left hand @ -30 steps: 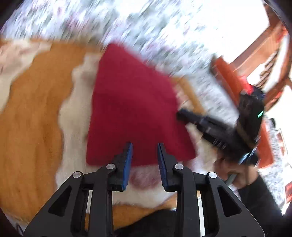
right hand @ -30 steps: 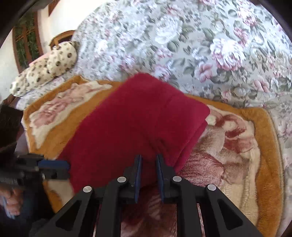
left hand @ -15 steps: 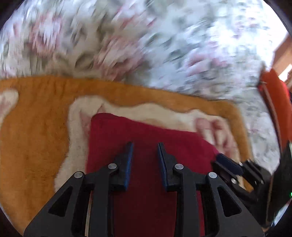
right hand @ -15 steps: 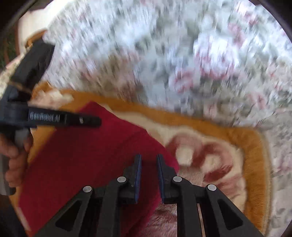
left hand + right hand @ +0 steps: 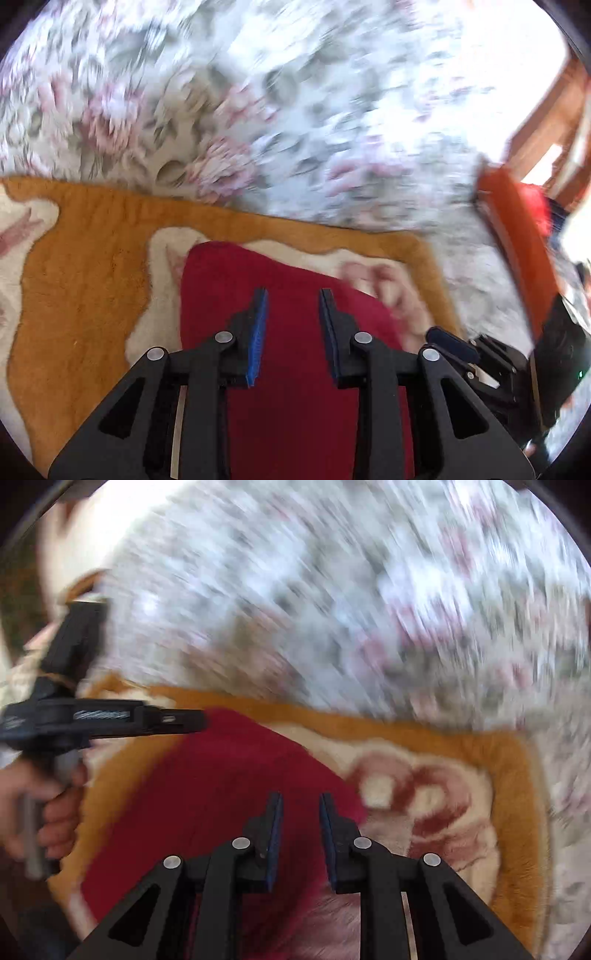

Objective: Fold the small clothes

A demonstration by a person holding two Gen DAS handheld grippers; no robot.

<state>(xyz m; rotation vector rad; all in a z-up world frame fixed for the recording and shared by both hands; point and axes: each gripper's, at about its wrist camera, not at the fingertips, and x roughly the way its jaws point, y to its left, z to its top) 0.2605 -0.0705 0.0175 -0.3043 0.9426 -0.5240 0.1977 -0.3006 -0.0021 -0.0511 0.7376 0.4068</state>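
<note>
Both tongs were seen with their jaws opening and nothing between the blue pads. Left gripper (image 5: pixel 291 291), black plastic with ribbed blue pads, was held over the dark red fleece cloth (image 5: pixel 280 332), apart from it as far as could be told. Right gripper (image 5: pixel 298 795), of the same black plastic, was held above the near right part of the same cloth (image 5: pixel 221 794), its jaws narrower than the left pair.

The red cloth was folded into a flat, roughly four-sided shape with soft rounded corners, and was laid on a plush orange blanket (image 5: pixel 85 288) with cream patches and pink-red flower figures. The blanket's pile looked thick and furry. Beneath and beyond it, a floral bedspread (image 5: pixel 295 129) in grey, white and pink was spread, much blurred in both views.

Only in the left wrist view were an orange-red edge (image 5: pixel 513 236) and brown wooden bars (image 5: pixel 546 122) shown at the right, with the right gripper's blue-tipped fingers (image 5: pixel 448 341) beside the cloth's right border. Only in the right wrist view was the left gripper (image 5: pixel 184 720) shown from the side, its fingers level over the cloth's far left corner, its handle gripped by a bare hand (image 5: pixel 44 805). The large red rose figure (image 5: pixel 424 805) on the blanket was also shown clearly only there.
</note>
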